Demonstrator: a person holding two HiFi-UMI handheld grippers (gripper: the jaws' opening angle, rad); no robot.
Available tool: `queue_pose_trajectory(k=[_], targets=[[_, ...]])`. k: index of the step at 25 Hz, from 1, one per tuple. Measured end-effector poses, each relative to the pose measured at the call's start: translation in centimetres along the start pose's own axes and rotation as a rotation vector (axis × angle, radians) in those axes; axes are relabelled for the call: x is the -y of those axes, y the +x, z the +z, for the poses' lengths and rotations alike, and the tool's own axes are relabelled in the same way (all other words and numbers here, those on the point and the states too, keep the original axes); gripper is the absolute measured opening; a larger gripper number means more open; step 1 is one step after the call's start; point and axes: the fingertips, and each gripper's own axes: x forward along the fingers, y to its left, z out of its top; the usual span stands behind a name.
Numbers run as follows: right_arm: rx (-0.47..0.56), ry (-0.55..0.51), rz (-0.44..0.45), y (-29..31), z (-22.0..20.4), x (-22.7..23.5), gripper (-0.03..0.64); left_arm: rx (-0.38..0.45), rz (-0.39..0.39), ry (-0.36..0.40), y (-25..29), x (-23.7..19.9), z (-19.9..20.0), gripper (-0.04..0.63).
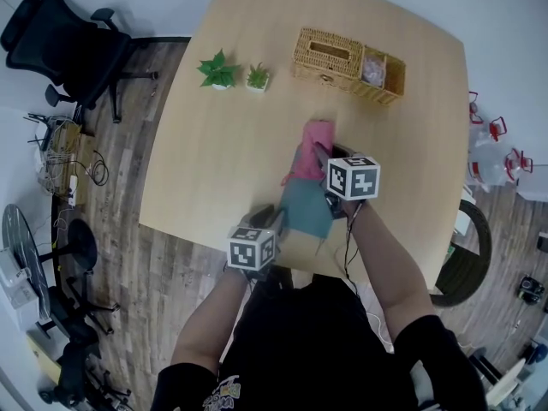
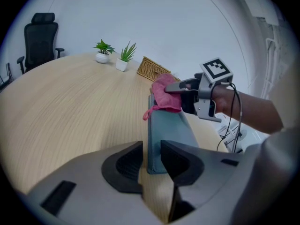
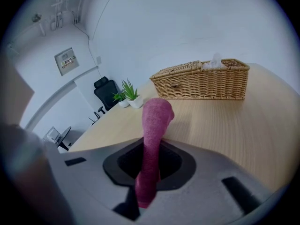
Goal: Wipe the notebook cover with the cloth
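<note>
Your right fingers (image 3: 177,165) are shut tight on the pink cloth (image 3: 152,139), which hangs over the far end of the teal notebook (image 1: 306,208) on the desk (image 1: 223,161). Your left fingers (image 2: 123,165) stand half open at the notebook's near end. Farther back, a wicker basket (image 1: 342,75) holds pale things in its open end.

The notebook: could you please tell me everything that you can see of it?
The notebook is slim, with a plain teal cover that looks smooth. It lies closed and flat on the wooden table, close to the person's edge. Its near corner sits between the jaws of the left claw; whether they pinch it is unclear. The pink cloth, clamped in the right claw, rests on its far end.
</note>
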Motion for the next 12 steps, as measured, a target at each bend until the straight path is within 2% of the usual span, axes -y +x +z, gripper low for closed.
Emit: queue_pose_trajectory(k=[7, 12], targets=[[0.026, -0.034, 0.035, -3.8, -0.5, 0.3, 0.058, 0.019, 0.027, 0.015, -0.3, 0.1, 0.1, 0.112], [0.049, -0.057, 0.076, -6.5, -1.1, 0.2, 0.058, 0.043, 0.078, 0.047, -1.0, 0.5, 0.2, 0.11]])
